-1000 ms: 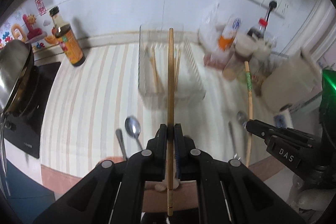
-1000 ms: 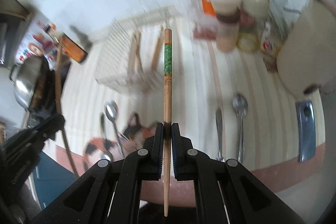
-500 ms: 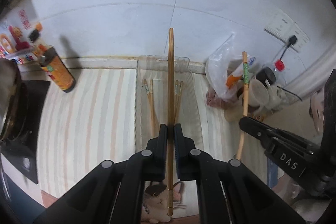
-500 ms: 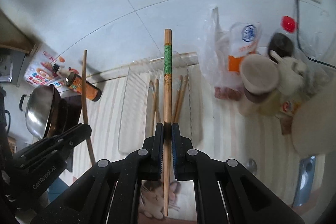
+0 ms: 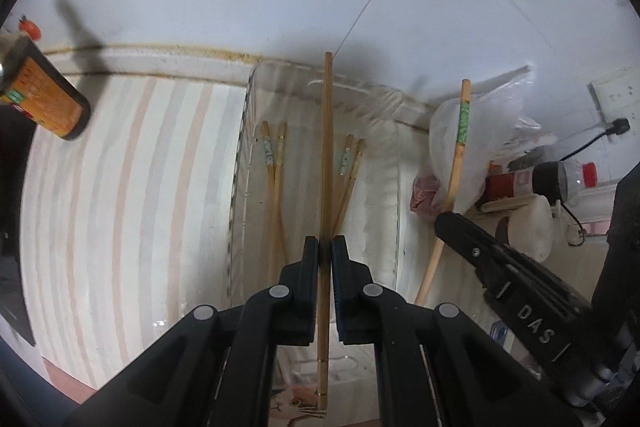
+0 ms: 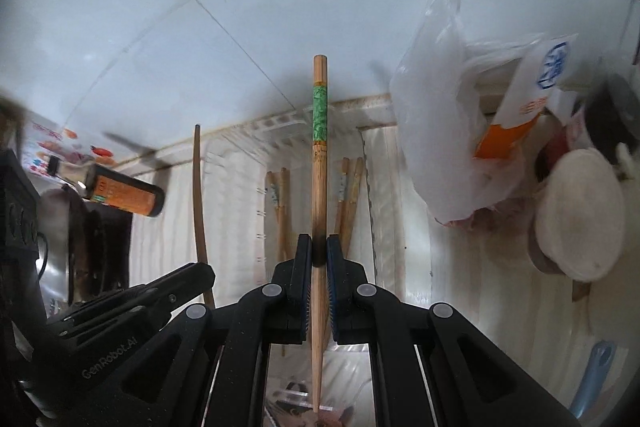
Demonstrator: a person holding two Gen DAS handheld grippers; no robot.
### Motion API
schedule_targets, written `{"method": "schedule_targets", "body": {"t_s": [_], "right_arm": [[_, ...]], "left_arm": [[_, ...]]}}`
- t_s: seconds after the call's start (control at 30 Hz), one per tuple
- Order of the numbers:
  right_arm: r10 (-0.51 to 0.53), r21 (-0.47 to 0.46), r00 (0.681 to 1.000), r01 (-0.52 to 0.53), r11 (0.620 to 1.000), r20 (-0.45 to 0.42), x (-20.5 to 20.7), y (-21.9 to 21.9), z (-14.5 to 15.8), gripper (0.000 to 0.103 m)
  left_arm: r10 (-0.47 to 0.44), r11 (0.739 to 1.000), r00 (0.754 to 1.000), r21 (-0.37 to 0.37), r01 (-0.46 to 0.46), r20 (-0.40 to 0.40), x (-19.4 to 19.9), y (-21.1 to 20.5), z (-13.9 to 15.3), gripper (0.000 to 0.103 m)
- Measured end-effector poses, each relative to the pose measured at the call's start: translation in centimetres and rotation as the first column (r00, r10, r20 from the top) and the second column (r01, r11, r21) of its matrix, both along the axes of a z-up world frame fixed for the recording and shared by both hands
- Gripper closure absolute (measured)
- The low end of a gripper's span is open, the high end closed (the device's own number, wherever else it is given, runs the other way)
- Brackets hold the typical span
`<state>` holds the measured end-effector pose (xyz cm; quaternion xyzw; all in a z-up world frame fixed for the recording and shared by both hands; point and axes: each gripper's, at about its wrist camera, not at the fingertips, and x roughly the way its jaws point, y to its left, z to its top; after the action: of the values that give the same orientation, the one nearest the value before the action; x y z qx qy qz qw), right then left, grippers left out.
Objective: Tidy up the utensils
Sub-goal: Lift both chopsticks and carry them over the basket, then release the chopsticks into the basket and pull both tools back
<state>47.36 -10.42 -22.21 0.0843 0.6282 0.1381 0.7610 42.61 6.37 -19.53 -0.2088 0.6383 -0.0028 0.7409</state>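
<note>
My left gripper [image 5: 325, 247] is shut on a plain wooden chopstick [image 5: 326, 155] that points up the picture over a clear plastic tray [image 5: 242, 155]. My right gripper [image 6: 319, 247] is shut on a chopstick with a green band [image 6: 320, 131], also above the tray [image 6: 280, 125]. Several chopsticks [image 5: 274, 167] lie inside the tray in two pairs; the same chopsticks [image 6: 348, 191] show under the right gripper. In the left wrist view the right gripper [image 5: 444, 221] and its green-banded chopstick [image 5: 460, 139] stand to the right. In the right wrist view the left gripper [image 6: 200, 273] holds its chopstick [image 6: 198, 187] at the left.
A striped cloth [image 5: 120, 187] covers the counter against a white tiled wall. An orange-labelled sauce bottle [image 5: 44, 103] stands at the left. A white plastic bag [image 6: 448, 131], jars and a dark bottle with a red cap [image 5: 560, 177] crowd the right. A stove and pot [image 6: 60, 227] sit far left.
Both grippers have moved forward and down from the counter's front edge to over the tray, each still holding its chopstick. The spoons near the front edge have dropped out of view.
</note>
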Motion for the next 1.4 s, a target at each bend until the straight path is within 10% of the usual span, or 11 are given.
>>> {"method": "schedule_targets", "body": {"t_s": [0.13,0.3,0.5,0.67,1.07,1.4], "right_arm": [[0.004,-0.015,0.999,-0.005,1.000,-0.034,0.3,0.3,-2.1,0.093],[0.023,-0.042,0.999,-0.024,0.999,-0.042,-0.3,-0.3,-3.3,0.063],[0.029,-0.155,0.999,-0.022,0.988,0.046,-2.5,-1.2,-2.7,0.049],[0.052,-0.258,0.990,-0.015,0.966,0.135,-5.3,-1.3,-1.6,0.011],[0.005,-0.284,0.950,0.088,0.955,0.314,-13.0,-4.1,4.2,0.003],[-0.050,-0.147,0.933,0.109,0.983,0.356,-19.3,-5.8,9.4,0.003]], "left_arm": [[-0.006,1.000,1.000,0.006,0.006,-0.020,0.4,0.1,-1.0,0.097],[-0.014,0.994,0.999,0.112,0.018,-0.035,-0.4,0.1,-1.3,0.087],[0.018,0.955,0.999,0.296,-0.028,0.038,-3.2,0.7,-0.7,0.033],[0.025,0.918,0.993,0.391,-0.069,0.117,-5.6,1.0,0.2,0.000],[0.003,0.873,0.957,0.466,-0.144,0.290,-12.8,0.0,6.2,0.000],[0.042,0.913,0.935,0.366,-0.179,0.352,-18.6,-0.2,10.5,0.000]]}}
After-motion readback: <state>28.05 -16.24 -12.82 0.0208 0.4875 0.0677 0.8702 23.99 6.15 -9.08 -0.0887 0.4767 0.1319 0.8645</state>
